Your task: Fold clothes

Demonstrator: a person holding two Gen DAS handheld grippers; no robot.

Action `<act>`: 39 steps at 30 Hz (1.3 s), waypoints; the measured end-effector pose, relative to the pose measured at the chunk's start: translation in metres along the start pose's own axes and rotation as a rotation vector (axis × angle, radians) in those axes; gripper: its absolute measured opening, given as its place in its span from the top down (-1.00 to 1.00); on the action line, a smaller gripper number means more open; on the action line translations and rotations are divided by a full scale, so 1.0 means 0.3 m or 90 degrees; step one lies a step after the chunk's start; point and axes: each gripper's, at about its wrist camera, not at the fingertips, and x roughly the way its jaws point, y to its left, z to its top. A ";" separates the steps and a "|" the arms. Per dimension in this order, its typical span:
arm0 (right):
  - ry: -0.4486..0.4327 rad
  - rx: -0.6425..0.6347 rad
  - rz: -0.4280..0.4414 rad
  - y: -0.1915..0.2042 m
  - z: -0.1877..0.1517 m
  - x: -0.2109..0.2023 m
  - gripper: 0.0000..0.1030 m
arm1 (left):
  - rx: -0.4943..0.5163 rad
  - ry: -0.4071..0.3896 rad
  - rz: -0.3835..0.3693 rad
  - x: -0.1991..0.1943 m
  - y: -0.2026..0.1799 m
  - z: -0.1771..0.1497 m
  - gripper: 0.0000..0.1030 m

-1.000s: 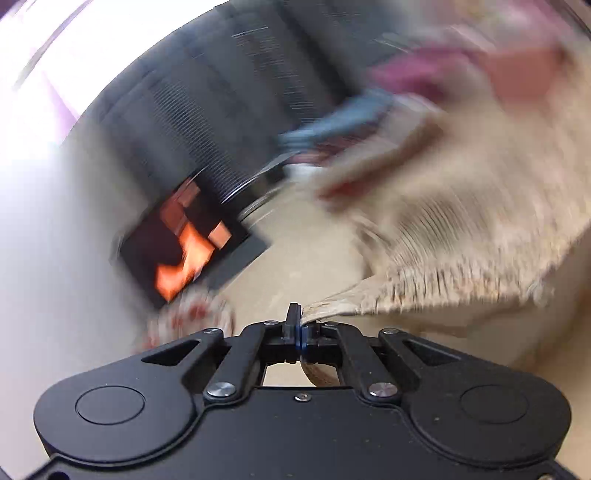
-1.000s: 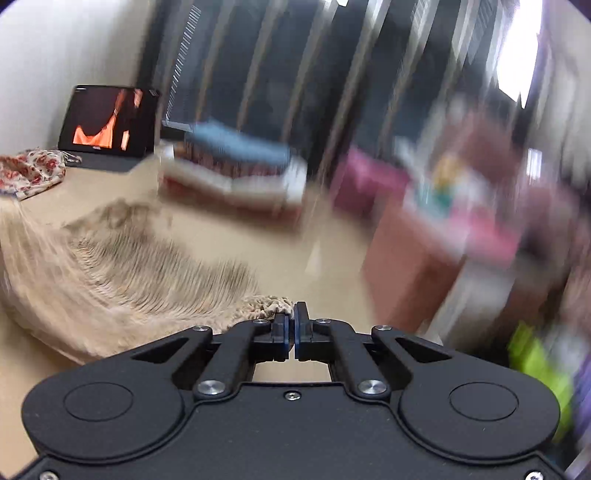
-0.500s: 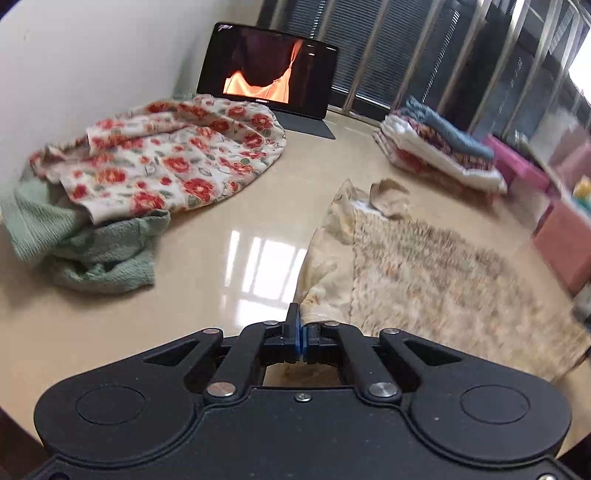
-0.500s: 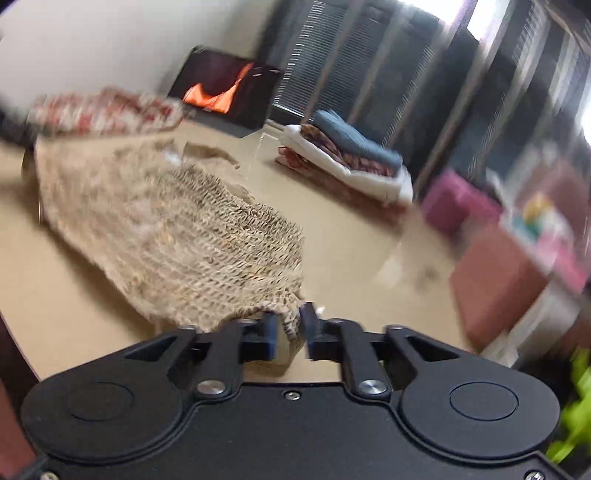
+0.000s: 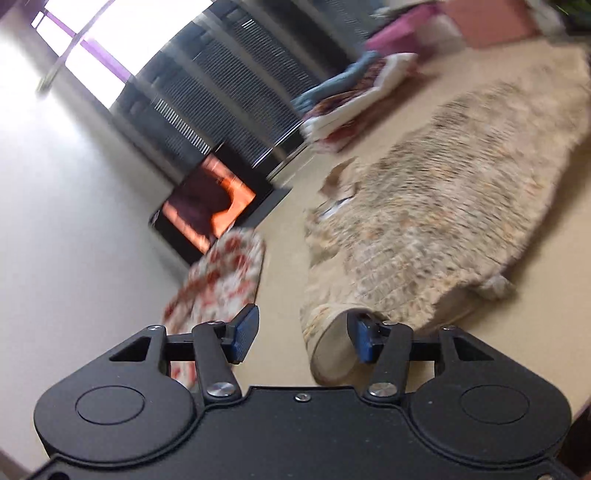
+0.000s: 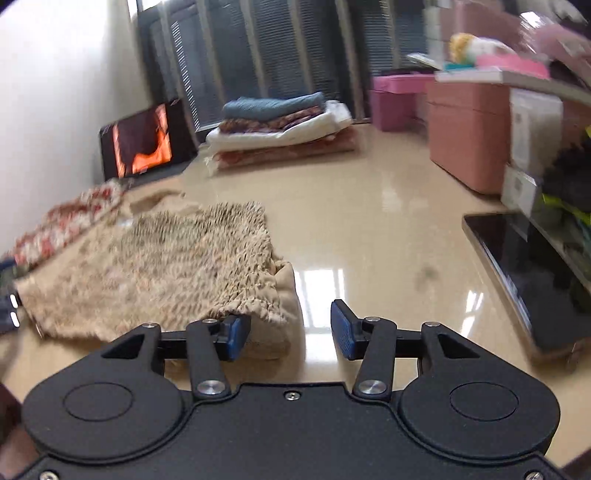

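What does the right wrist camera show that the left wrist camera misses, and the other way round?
Only the right wrist view shows the dark tablet lying flat at the table's right edge and the open right gripper beside the beige garment's near corner. Only the left wrist view shows the bright window and the open left gripper at the garment's other end. Both show the garment spread flat, the floral cloth, the lit screen, the folded stack and the pink boxes.
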 end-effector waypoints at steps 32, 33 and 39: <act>0.008 -0.352 -0.091 0.244 0.817 -0.241 1.00 | -0.696 0.046 -0.186 -0.007 0.845 0.216 0.98; -0.002 -0.363 -0.107 0.259 0.817 -0.237 1.00 | -0.710 0.041 -0.190 0.002 0.849 0.219 0.98; -0.114 -0.447 -0.205 0.362 0.803 -0.258 1.00 | -0.754 -0.097 -0.145 -0.054 0.926 0.291 0.98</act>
